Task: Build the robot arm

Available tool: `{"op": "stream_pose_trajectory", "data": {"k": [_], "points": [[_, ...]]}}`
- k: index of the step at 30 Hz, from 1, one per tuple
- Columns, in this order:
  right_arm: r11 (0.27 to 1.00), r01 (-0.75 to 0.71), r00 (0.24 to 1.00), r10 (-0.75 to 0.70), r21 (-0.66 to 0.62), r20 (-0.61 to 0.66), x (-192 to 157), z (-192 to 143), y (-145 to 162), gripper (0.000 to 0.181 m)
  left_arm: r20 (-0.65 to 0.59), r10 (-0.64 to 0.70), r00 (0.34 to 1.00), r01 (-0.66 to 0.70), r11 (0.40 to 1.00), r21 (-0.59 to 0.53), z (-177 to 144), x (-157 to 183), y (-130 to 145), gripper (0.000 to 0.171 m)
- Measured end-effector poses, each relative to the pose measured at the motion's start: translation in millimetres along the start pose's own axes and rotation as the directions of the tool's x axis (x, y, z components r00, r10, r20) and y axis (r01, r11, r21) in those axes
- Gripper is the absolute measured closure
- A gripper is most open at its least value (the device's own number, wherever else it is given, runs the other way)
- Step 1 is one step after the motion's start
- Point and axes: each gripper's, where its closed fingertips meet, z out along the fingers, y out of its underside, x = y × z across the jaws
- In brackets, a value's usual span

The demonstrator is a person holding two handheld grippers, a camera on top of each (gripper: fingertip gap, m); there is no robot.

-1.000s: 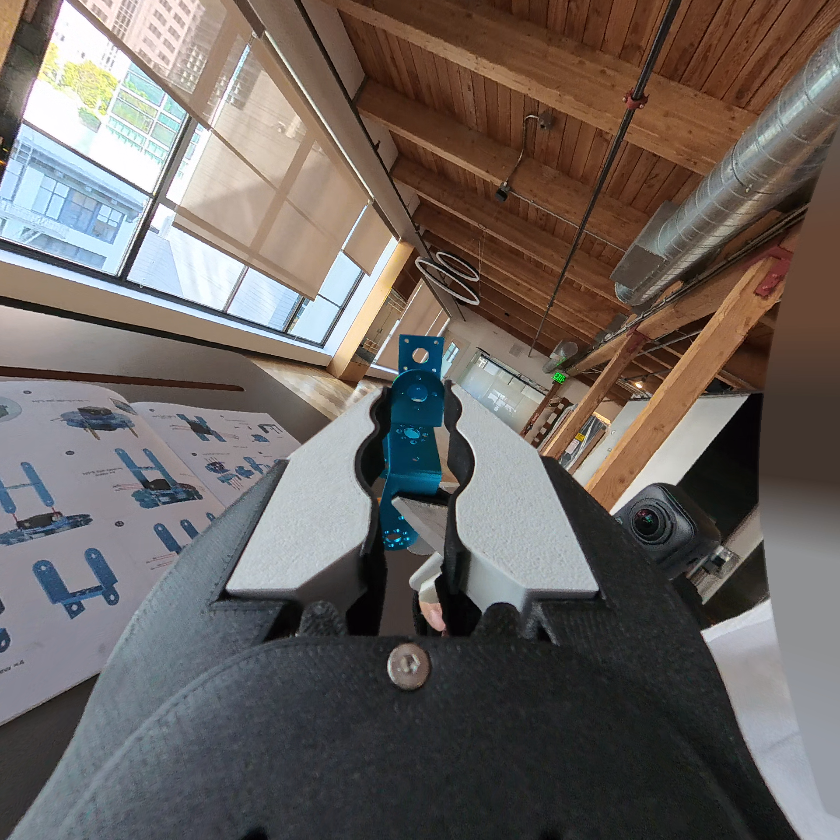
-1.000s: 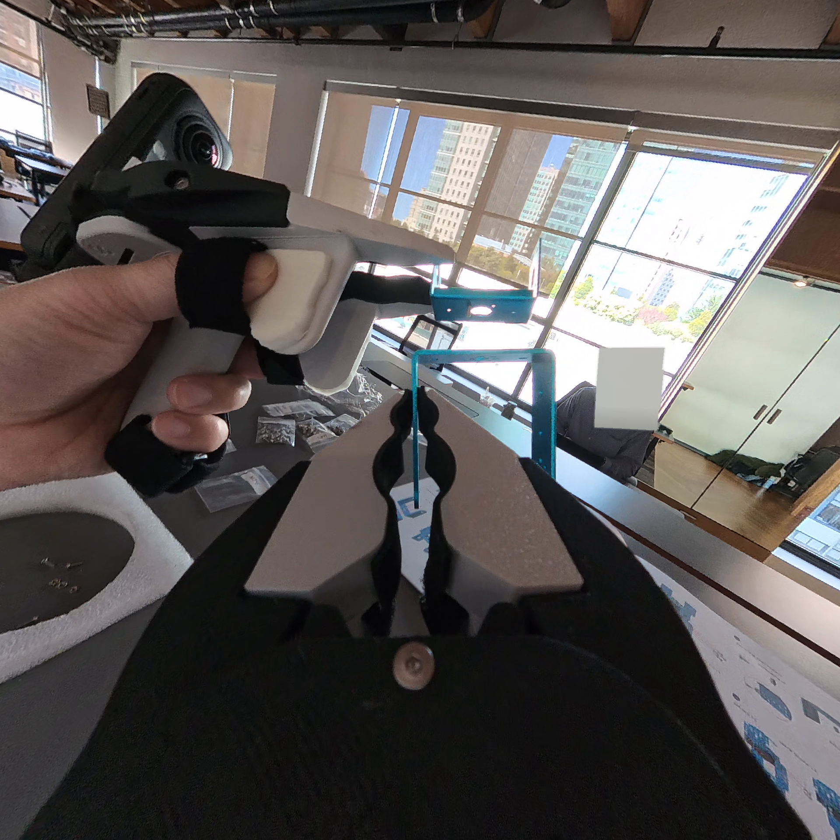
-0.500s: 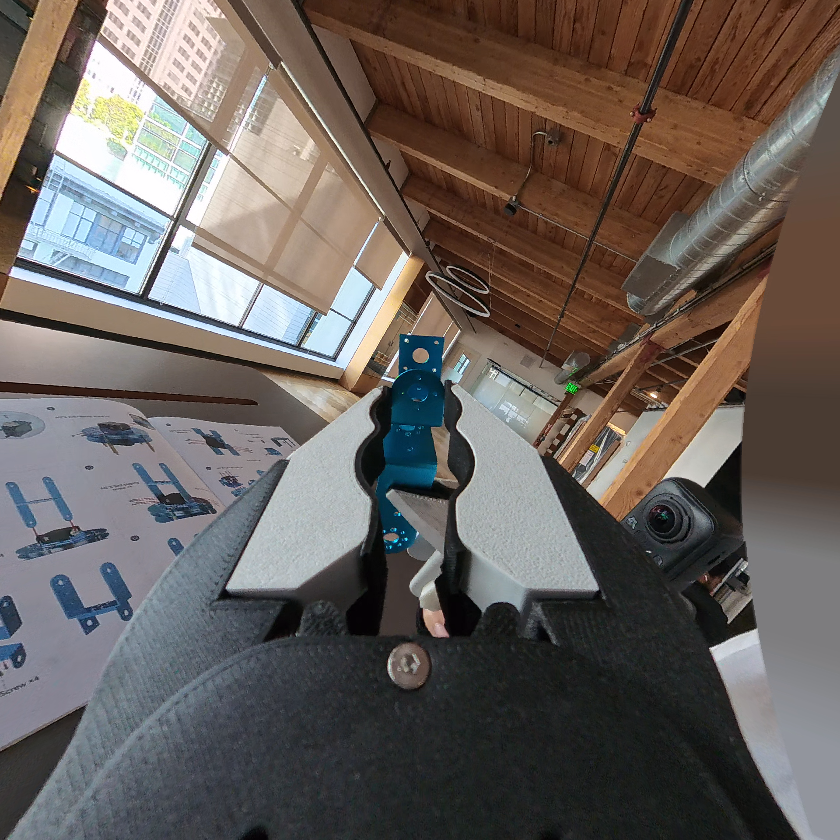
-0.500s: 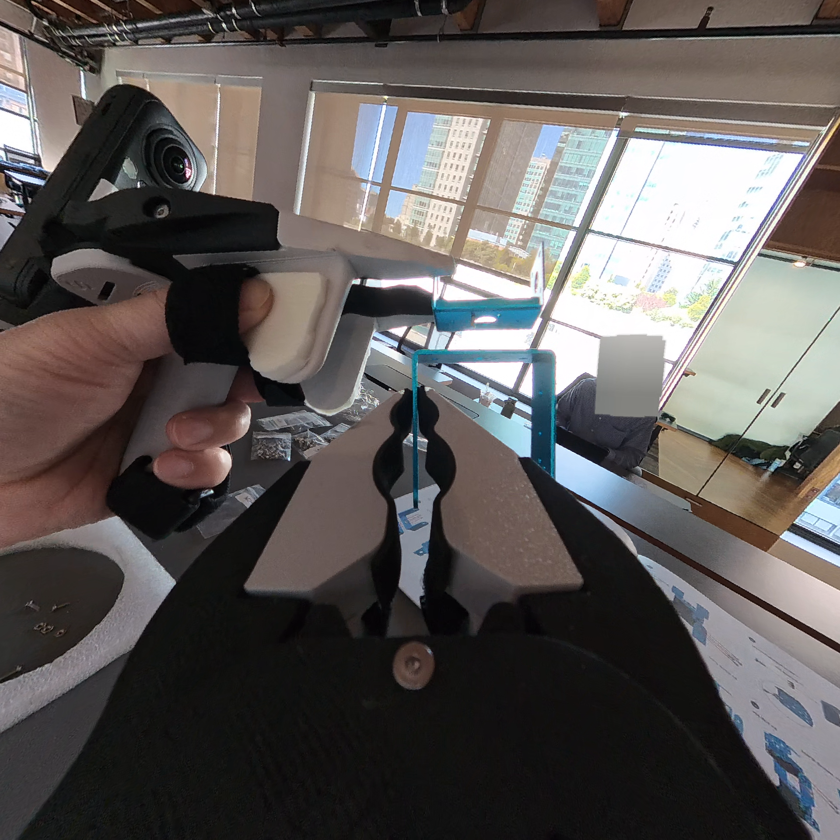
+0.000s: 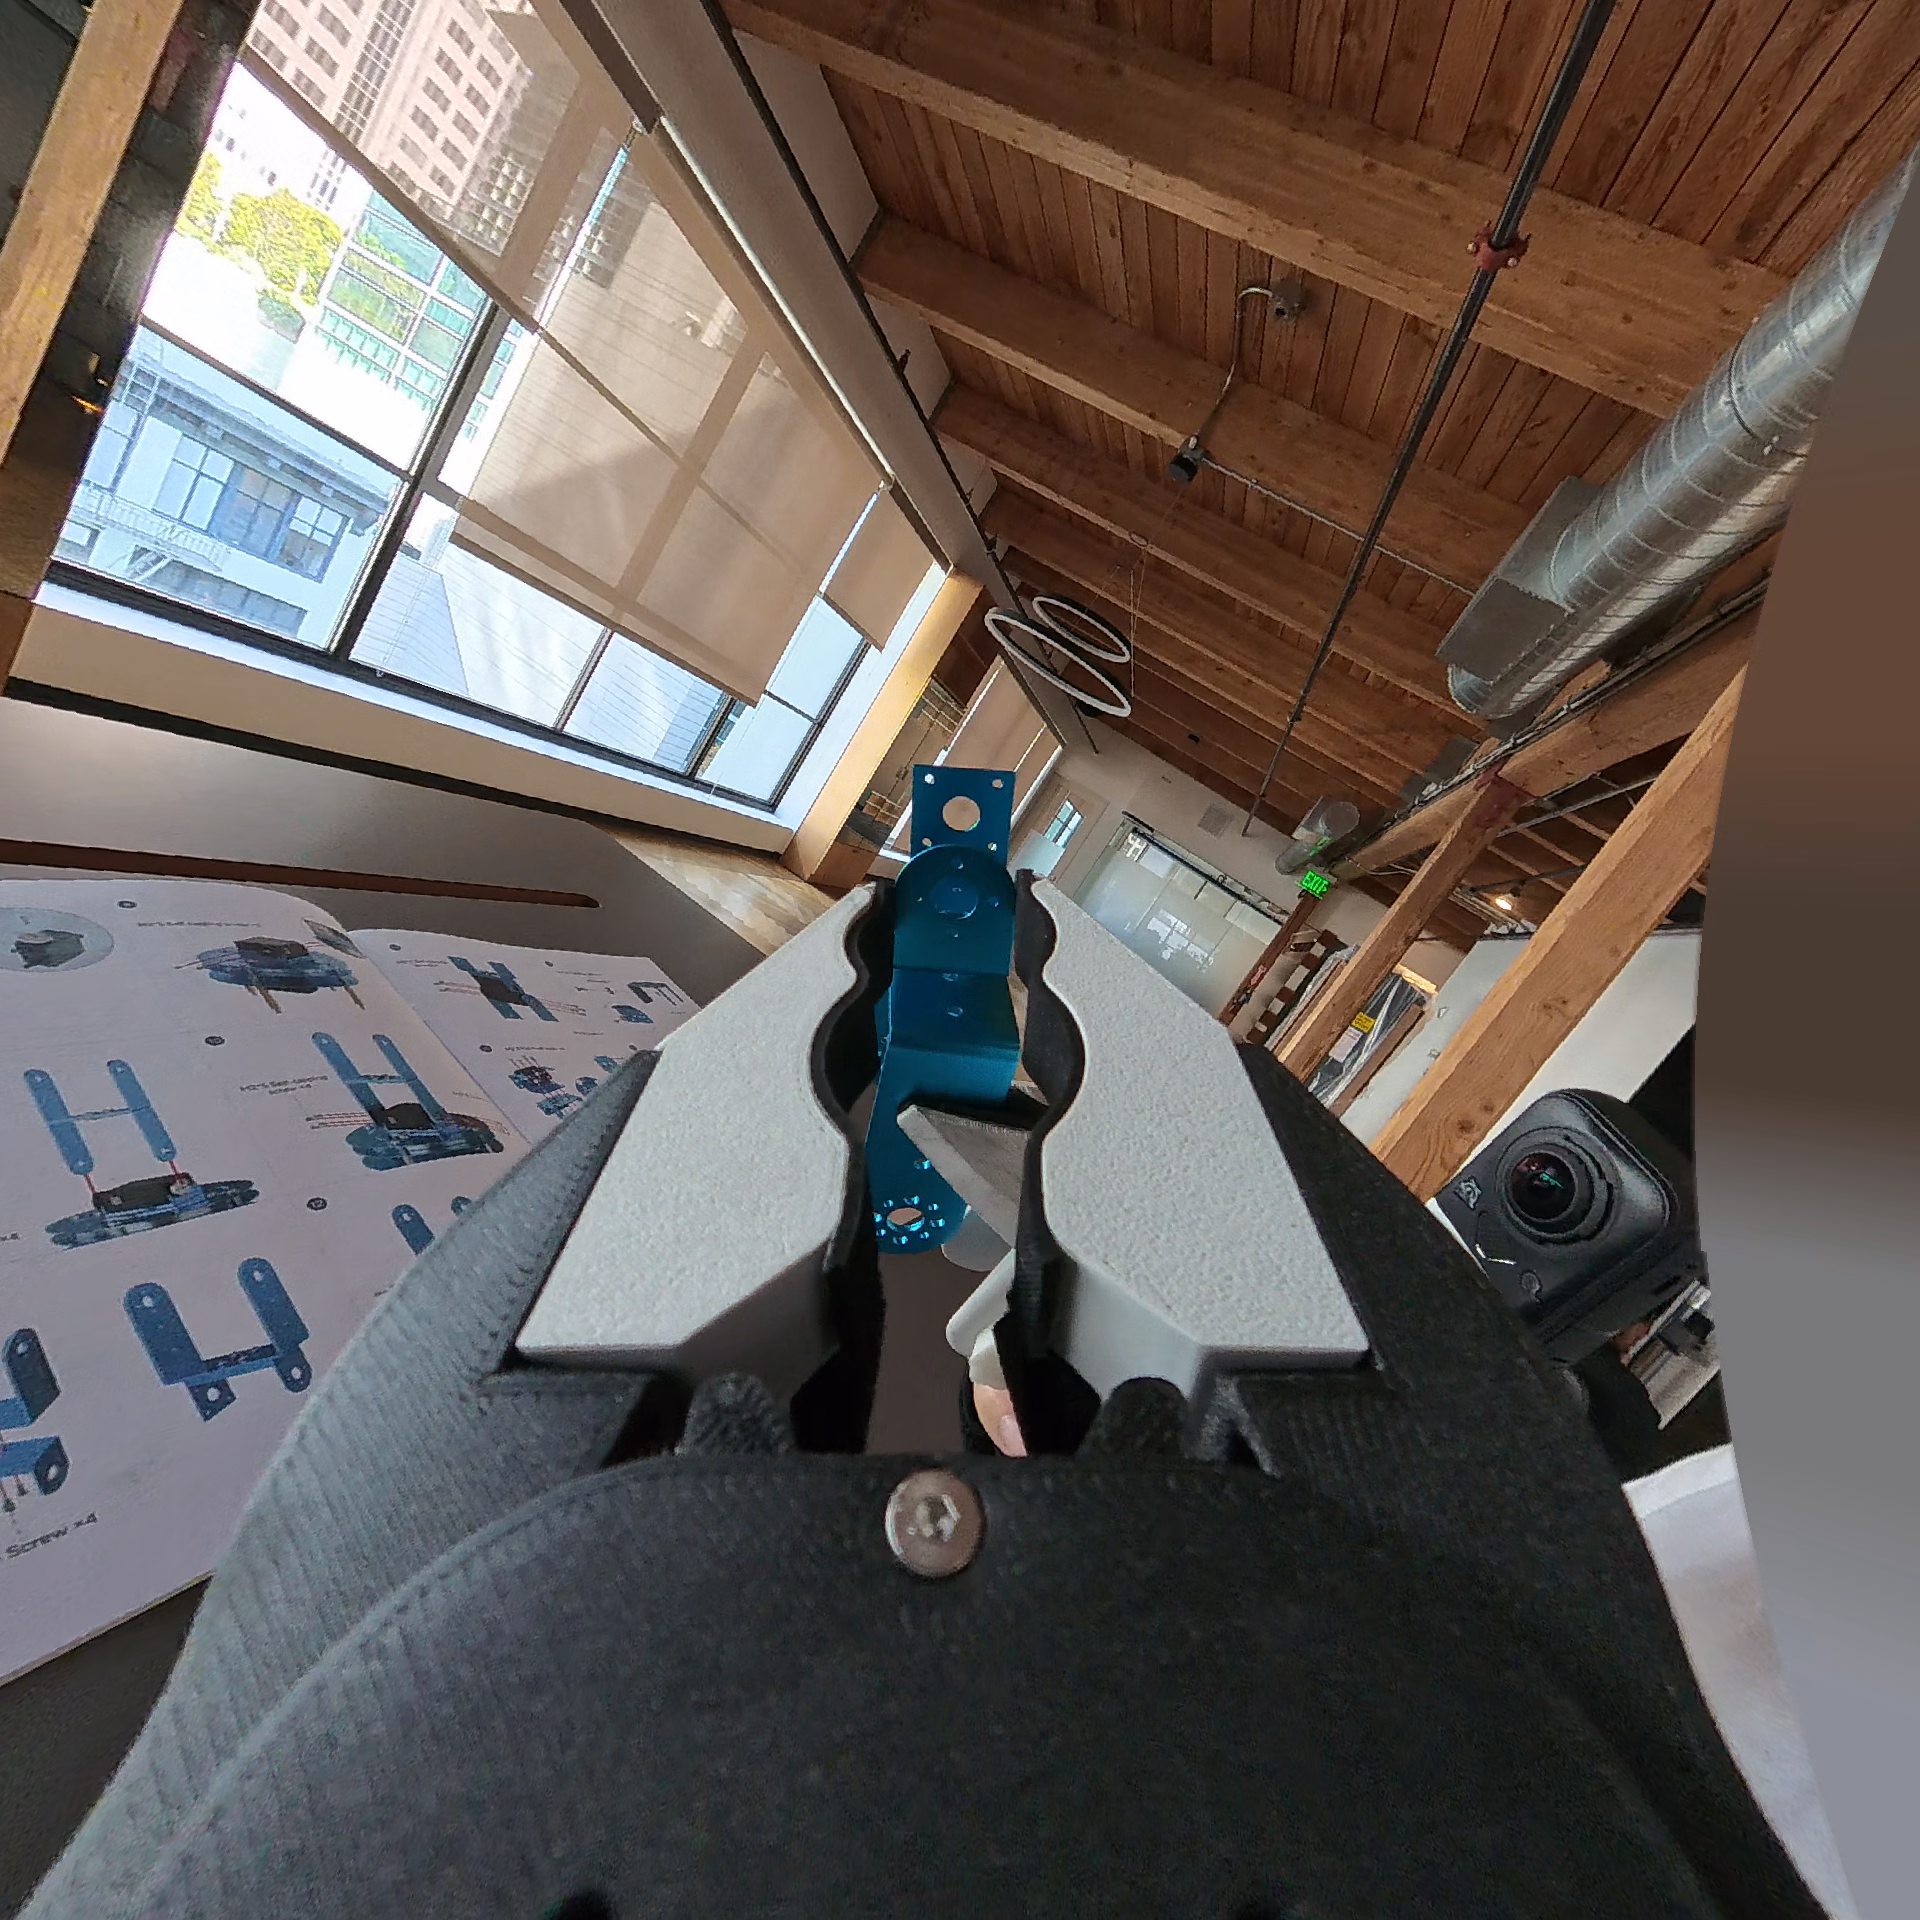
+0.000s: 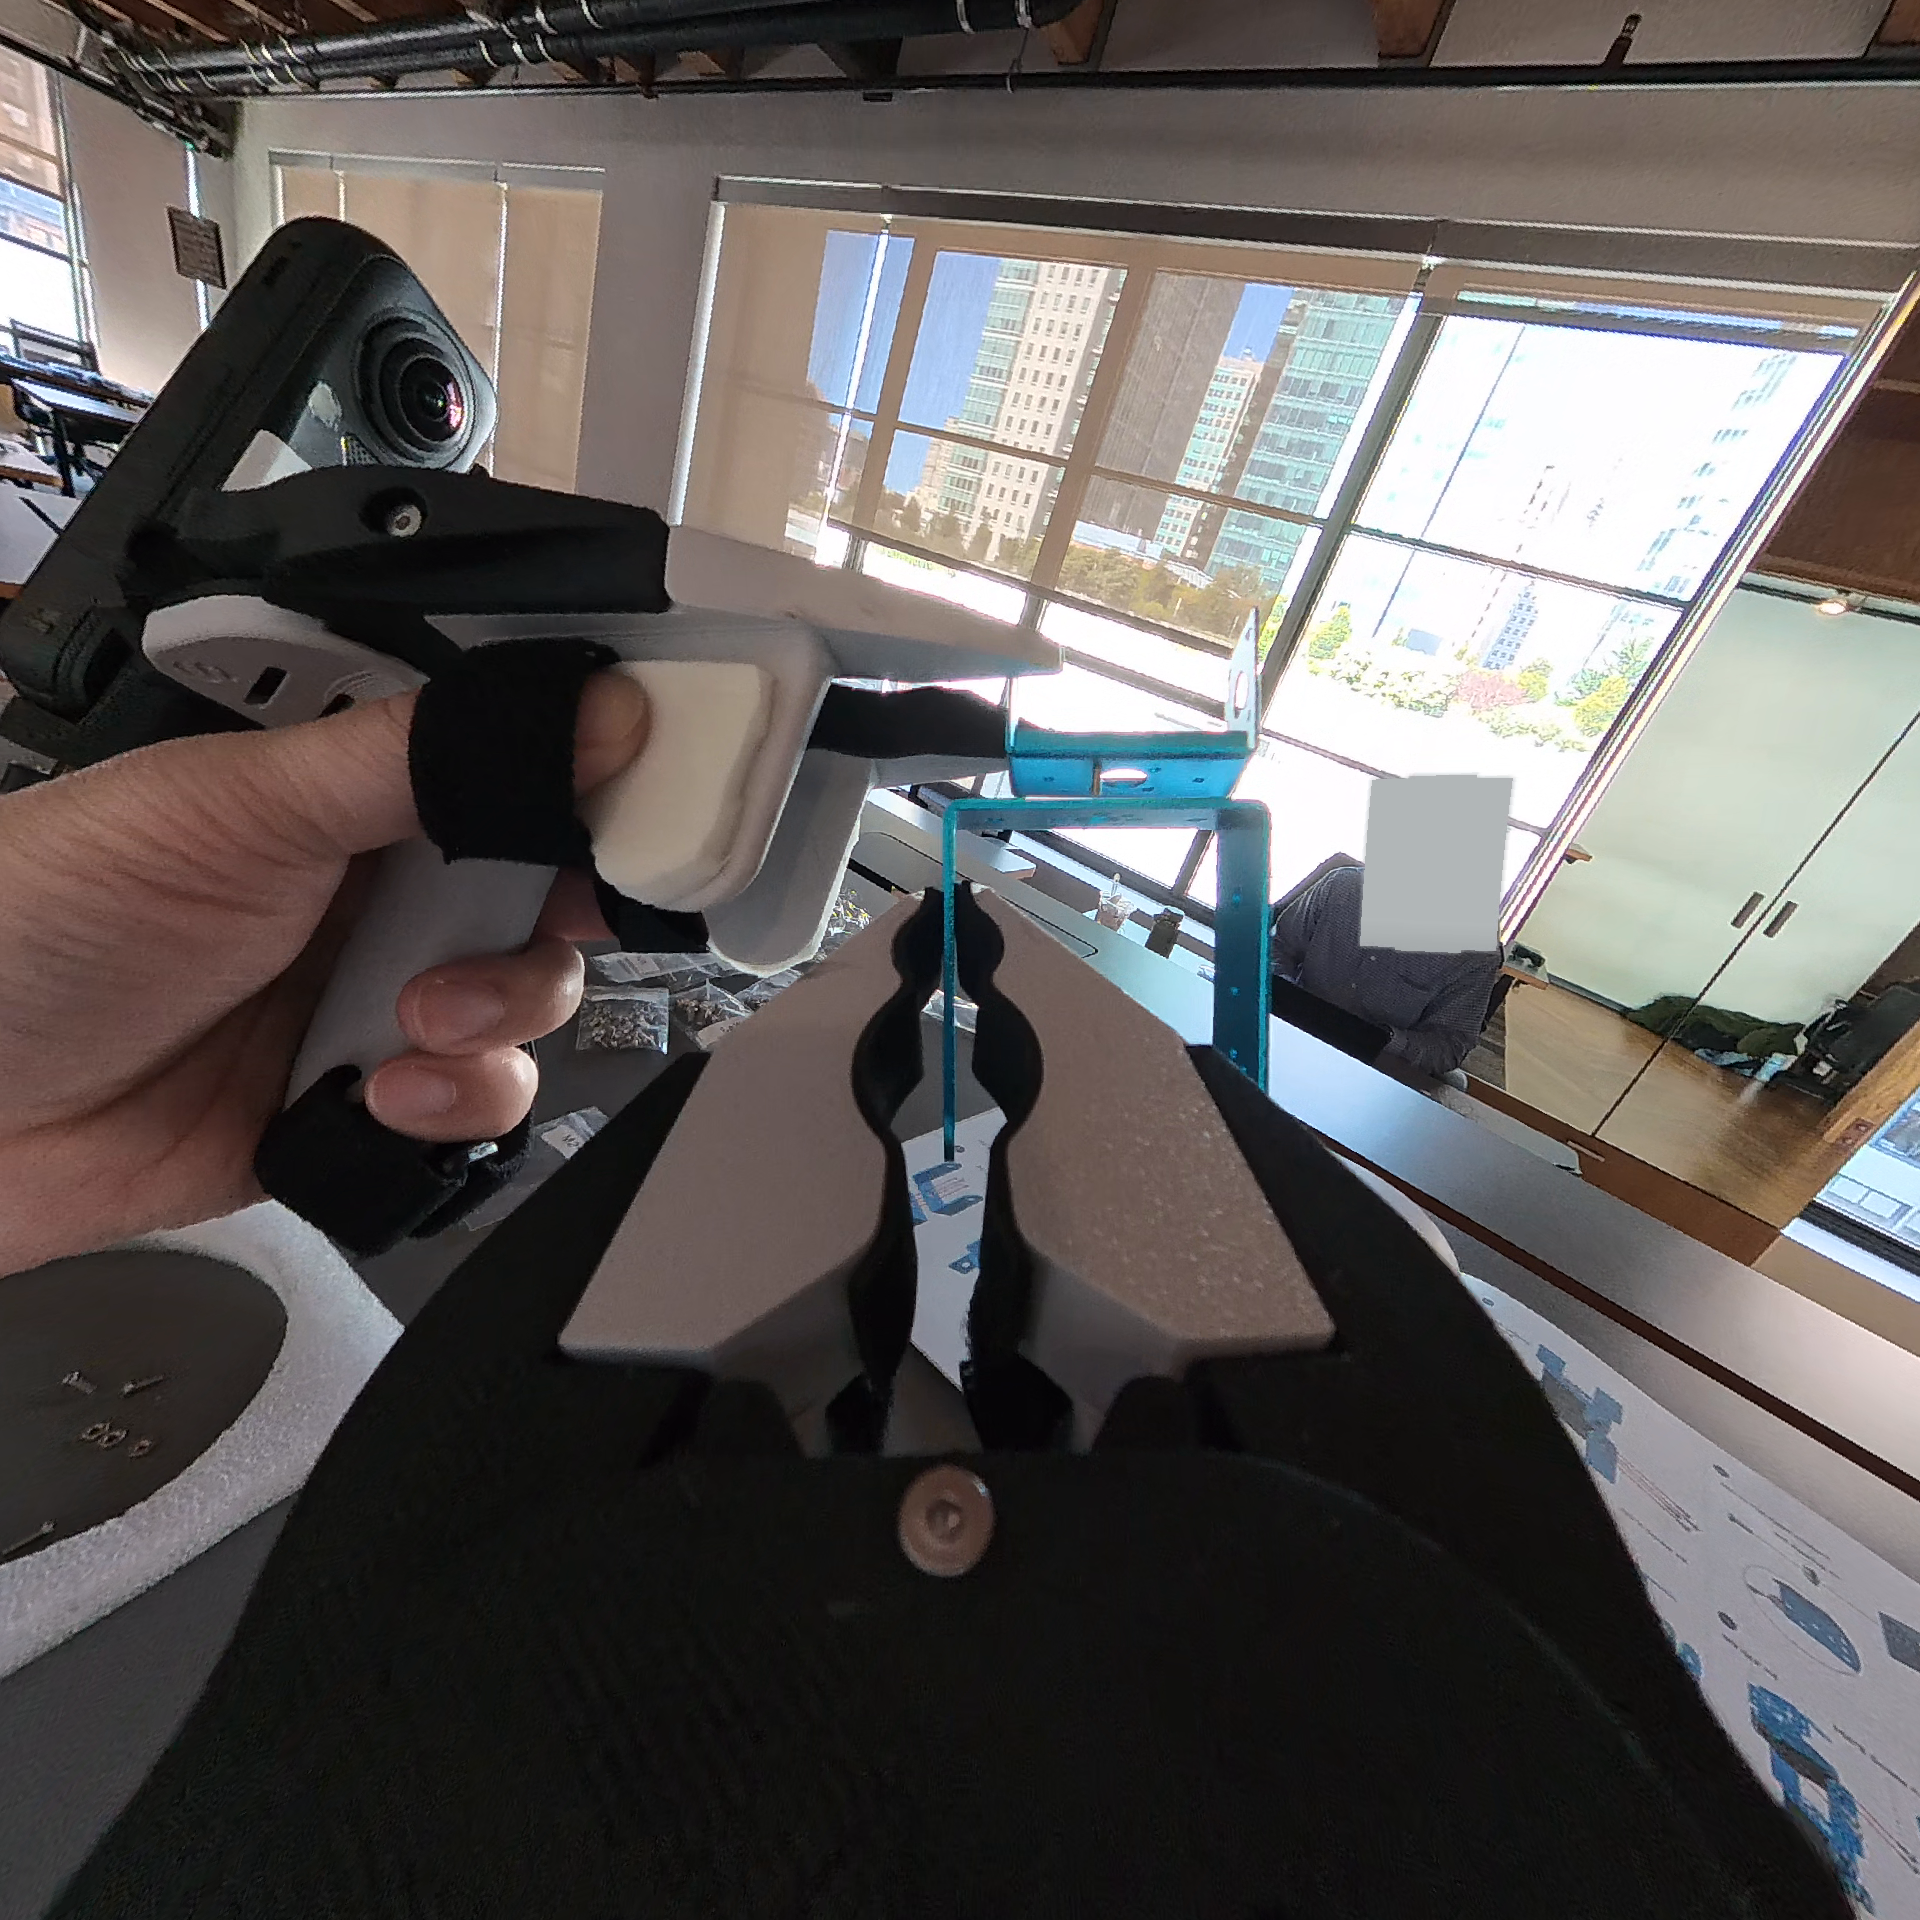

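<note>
My left gripper (image 5: 951,896) is shut on a small blue L-shaped bracket (image 5: 948,966) with holes, held up in the air. In the right wrist view a hand holds the left gripper (image 6: 1003,727), and the small bracket (image 6: 1132,753) lies just above the top bar of a blue U-shaped bracket (image 6: 1242,935), touching it or nearly so. My right gripper (image 6: 948,896) is shut on the near leg of that U-shaped bracket. In the left wrist view one leg of the U-shaped bracket (image 5: 902,1210) and the right gripper's fingertip (image 5: 971,1158) show between my fingers.
An open instruction sheet (image 5: 208,1143) lies on the dark table and also shows in the right wrist view (image 6: 1766,1558). A white foam tray (image 6: 260,1392) with loose screws is at the left. Bags of screws (image 6: 623,1023) lie behind. A seated person (image 6: 1371,977) is beyond the table. The gap from one gripper's tips to the other's is roughly 4 cm.
The left gripper's small bracket has come down closer to the U-shaped bracket's top bar. Both grippers have stayed shut on their parts.
</note>
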Motion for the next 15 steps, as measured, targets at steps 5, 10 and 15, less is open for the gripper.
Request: {"op": "stream_pose_trajectory", "data": {"k": [5, 10, 15], "points": [[1.0, -0.003, 1.0, 0.003, -0.009, -0.004, 0.9, 0.6, 0.9, 0.181, 0.002, -0.004, 1.0, 0.004, 1.0, -0.003, -0.3, -0.7, 0.8, 0.15], [1.0, -0.001, 1.0, 0.001, -0.015, -0.007, 0.9, 1.3, 2.2, 0.181, 0.006, -0.007, 1.0, 0.007, 1.0, 0.0, -0.2, -3.3, 1.8, 0.15], [1.0, -0.003, 1.0, 0.003, -0.018, -0.011, 2.1, 1.6, 2.7, 0.181, 0.008, -0.009, 1.0, 0.01, 1.0, -0.005, 0.1, -5.0, 2.6, 0.15]]}}
